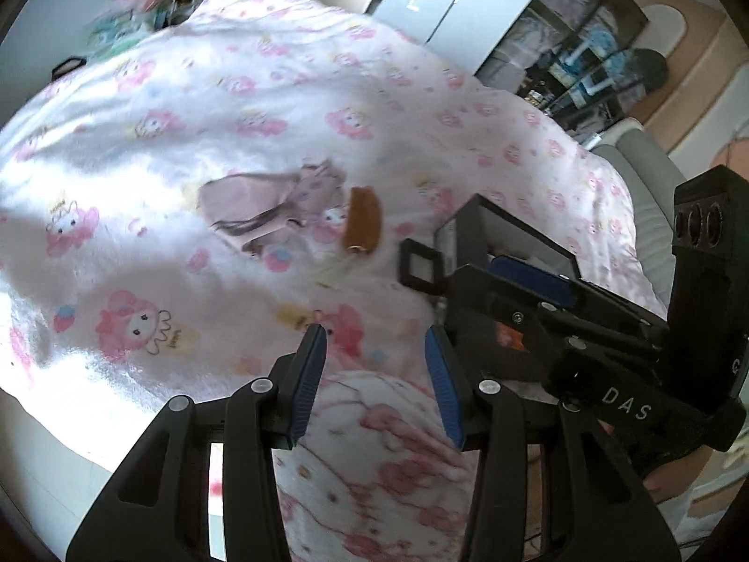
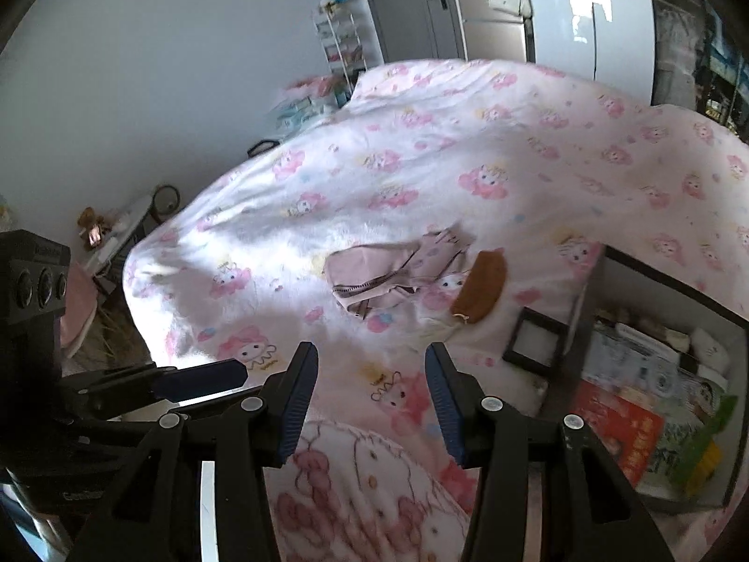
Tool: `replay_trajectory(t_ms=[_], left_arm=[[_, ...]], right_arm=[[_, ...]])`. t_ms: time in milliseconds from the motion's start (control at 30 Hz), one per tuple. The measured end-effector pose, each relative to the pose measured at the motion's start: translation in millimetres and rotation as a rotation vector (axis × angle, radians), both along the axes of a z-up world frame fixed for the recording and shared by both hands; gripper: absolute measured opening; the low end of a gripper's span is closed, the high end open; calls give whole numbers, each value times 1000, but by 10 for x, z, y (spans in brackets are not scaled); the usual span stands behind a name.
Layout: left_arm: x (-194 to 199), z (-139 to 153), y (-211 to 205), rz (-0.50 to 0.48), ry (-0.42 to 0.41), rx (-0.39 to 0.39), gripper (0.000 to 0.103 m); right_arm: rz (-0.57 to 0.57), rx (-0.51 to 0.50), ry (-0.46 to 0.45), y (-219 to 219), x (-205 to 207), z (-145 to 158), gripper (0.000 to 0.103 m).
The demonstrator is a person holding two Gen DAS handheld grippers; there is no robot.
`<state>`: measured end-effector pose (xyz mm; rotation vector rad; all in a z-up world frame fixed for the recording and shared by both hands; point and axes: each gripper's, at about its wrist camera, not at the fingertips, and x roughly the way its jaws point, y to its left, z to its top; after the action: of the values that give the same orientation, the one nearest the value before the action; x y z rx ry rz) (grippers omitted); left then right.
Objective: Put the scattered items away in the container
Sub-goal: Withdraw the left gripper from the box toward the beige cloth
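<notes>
A pale pink cloth pouch [image 1: 276, 206] [image 2: 388, 271] and a brown pouch [image 1: 363, 225] [image 2: 482, 290] lie side by side on the pink cartoon-print bedspread [image 1: 234, 107] [image 2: 421, 164]. A black open box [image 2: 730, 328] with books and packets inside stands on the bed to the right; its rim [image 1: 515, 220] shows behind the right gripper in the left wrist view. My left gripper [image 1: 374, 374] is open and empty above the bedspread, short of the pouches. My right gripper [image 2: 372, 393] is open and empty, also short of them.
A small black frame [image 1: 421, 267] [image 2: 533, 337] lies on the bed beside the box. A wall, a white shelf rack [image 2: 341, 47] and a wardrobe stand behind the bed. A side table [image 2: 121, 234] sits at the left.
</notes>
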<state>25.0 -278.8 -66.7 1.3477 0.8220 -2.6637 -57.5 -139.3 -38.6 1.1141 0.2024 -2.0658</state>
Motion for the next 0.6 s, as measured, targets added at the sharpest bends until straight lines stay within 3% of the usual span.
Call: replay_trajectory(t_ms=[233,467,533,600], left_arm=[[-229,-461,-386,61,-59,39,45],[-503,-1095,-718,125,-165,56,45],[-570,-1299,-807,141,-182,108,45],[-651,-1389,-870,152,-194,108,45]], right_arm=[[-32,95,-23,-289,-344,-421,43],[-31,145,-153,-525,-747,-934,44],[-43,132,-182,-553,-858,-1050,44],[-57,139,-190,-599,-967,-1156,44]])
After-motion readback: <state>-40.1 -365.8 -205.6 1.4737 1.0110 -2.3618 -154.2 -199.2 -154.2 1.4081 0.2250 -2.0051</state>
